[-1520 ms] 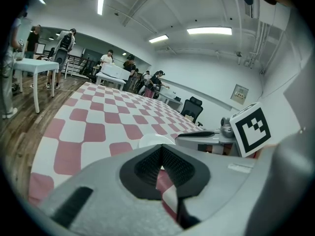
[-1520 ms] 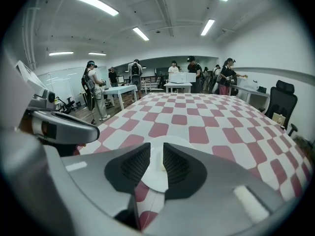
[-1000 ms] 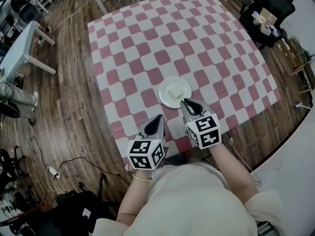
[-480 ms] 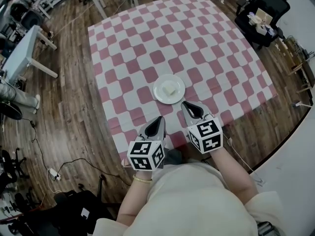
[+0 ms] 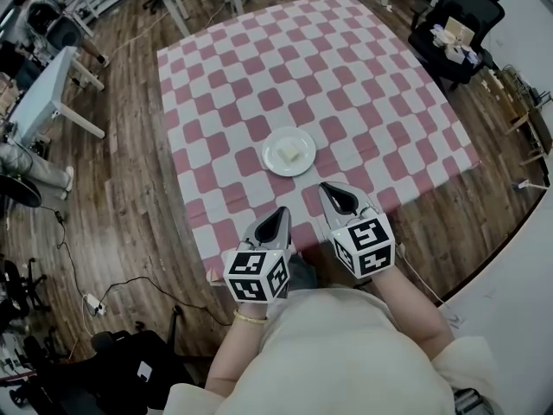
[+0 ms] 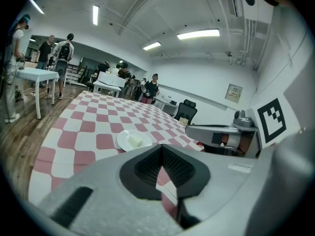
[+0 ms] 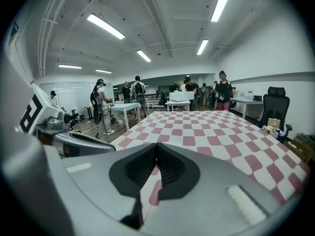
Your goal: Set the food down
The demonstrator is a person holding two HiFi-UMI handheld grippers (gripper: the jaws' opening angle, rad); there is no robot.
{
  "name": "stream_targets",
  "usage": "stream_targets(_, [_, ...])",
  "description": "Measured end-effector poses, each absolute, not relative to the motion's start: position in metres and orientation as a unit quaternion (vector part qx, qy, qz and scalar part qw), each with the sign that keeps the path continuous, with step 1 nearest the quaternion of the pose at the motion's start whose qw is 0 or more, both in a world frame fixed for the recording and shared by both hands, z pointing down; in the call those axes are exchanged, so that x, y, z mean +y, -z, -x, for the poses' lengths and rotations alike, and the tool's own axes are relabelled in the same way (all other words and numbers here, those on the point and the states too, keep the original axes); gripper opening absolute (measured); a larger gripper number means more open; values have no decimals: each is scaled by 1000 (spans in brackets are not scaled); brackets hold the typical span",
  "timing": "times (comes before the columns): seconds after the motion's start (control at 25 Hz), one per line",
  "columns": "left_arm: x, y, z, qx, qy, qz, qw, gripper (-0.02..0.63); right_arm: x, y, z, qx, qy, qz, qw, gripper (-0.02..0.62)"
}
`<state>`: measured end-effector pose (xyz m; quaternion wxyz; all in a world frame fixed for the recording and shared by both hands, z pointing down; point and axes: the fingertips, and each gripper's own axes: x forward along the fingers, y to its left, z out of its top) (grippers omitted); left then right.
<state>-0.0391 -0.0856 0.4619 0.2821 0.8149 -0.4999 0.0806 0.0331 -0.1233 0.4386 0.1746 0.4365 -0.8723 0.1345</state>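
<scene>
A pale yellow block of food (image 5: 292, 151) lies on a round white plate (image 5: 278, 164) on the red-and-white checked tablecloth (image 5: 259, 67). From the left gripper view, the plate (image 6: 124, 142) with the food (image 6: 135, 141) sits ahead on the cloth. Both grippers hang at the table's near edge, short of the plate. My left gripper (image 5: 278, 213) is shut with nothing in it, its tips (image 6: 161, 148) meeting. My right gripper (image 5: 326, 188) is shut and empty too, its tips (image 7: 157, 145) together, apart from the plate.
A black office chair (image 5: 449, 33) with boxes stands at the table's far right. White tables (image 5: 39, 93) stand to the left on the wood floor. Several people (image 7: 101, 107) stand in the background. Cables (image 5: 78, 275) run over the floor at lower left.
Both grippers have drawn back from the plate toward the table's near edge. The right one, which reached the plate's rim a second ago, is now clear of it.
</scene>
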Motion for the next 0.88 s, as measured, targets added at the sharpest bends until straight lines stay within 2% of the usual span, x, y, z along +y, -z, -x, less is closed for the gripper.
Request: stream_targets(0.88, [-21,-444,-11,-506,-72,-819,262,0,-41,-396,-78,-891,-118,-424,116,6])
